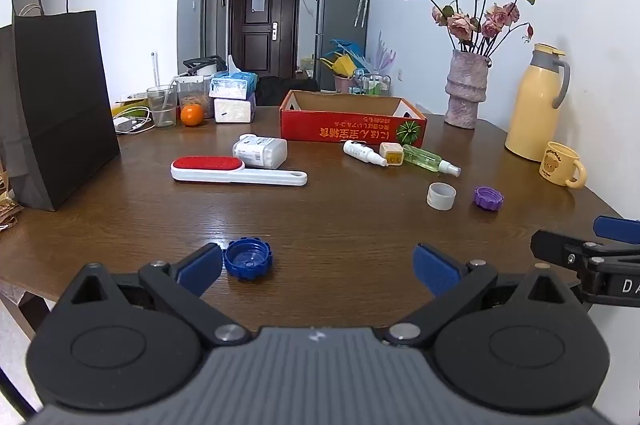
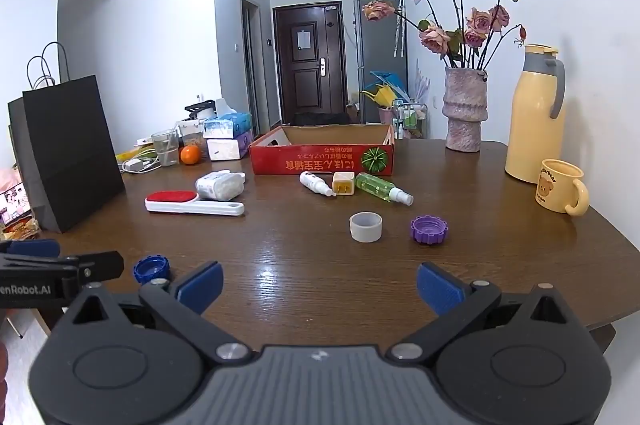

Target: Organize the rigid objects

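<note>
Left gripper [image 1: 318, 267] spread wide, nothing between blue pads, hovers over near table [image 1: 320, 209] edge. Blue cap [image 1: 248, 259] lies just beside its left pad, inside gap, apart from right pad. Right gripper [image 2: 319, 287] equally wide, empty. Ahead of it: white ring [image 2: 365, 226] and purple cap [image 2: 429, 229] side by side. Farther ahead: lint brush [image 2: 192, 203], white container [image 2: 220, 185], small white bottle [image 2: 316, 183], plug adapter [image 2: 343, 183], green spray bottle [image 2: 382, 188]. Red cardboard box [image 2: 322, 159] beyond, open top.
</note>
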Demonstrator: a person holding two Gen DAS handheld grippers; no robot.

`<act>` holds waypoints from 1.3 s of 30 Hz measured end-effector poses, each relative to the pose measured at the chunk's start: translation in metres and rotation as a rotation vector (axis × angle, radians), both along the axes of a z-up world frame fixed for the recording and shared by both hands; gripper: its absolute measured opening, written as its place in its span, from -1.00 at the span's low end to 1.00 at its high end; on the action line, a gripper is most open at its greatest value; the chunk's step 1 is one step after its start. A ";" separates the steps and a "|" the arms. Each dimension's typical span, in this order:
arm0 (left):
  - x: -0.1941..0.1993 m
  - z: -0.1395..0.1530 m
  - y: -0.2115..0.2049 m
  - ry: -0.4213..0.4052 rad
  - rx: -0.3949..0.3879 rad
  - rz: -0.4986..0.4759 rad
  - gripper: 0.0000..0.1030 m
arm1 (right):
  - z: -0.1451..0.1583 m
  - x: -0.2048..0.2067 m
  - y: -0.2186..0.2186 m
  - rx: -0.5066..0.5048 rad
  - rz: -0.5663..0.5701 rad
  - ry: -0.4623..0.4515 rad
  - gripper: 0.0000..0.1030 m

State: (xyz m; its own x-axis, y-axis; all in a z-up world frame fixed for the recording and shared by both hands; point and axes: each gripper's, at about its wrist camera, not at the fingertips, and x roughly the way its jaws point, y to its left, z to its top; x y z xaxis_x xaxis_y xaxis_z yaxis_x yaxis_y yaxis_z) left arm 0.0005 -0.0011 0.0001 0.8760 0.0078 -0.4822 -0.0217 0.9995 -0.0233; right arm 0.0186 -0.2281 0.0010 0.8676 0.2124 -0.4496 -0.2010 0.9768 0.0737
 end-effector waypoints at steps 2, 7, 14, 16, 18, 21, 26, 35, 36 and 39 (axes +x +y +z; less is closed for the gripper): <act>0.000 0.000 0.000 -0.004 -0.005 -0.002 1.00 | 0.000 -0.001 -0.001 0.007 -0.001 -0.012 1.00; 0.006 0.003 -0.001 -0.008 -0.003 -0.003 1.00 | 0.000 0.000 0.000 0.011 -0.006 -0.012 1.00; -0.004 0.003 0.003 -0.022 -0.007 0.010 1.00 | -0.001 0.005 -0.006 0.019 -0.001 -0.015 1.00; -0.005 0.004 0.003 -0.025 -0.006 0.013 1.00 | -0.001 0.002 -0.002 0.016 -0.004 -0.019 1.00; -0.006 0.005 0.002 -0.027 -0.004 0.014 1.00 | 0.000 -0.003 -0.001 0.017 -0.004 -0.026 1.00; -0.005 0.005 0.001 -0.029 -0.002 0.015 1.00 | 0.001 -0.004 0.000 0.016 -0.004 -0.031 1.00; -0.006 0.005 0.001 -0.037 -0.002 0.016 1.00 | 0.003 -0.008 0.000 0.017 -0.006 -0.041 1.00; -0.007 0.005 0.001 -0.043 -0.004 0.019 1.00 | 0.003 -0.011 0.000 0.014 -0.004 -0.044 1.00; -0.007 0.005 0.001 -0.043 -0.004 0.019 1.00 | 0.004 -0.011 0.000 0.013 -0.003 -0.044 1.00; -0.008 0.006 0.001 -0.047 -0.004 0.019 1.00 | 0.005 -0.011 0.001 0.013 -0.002 -0.045 1.00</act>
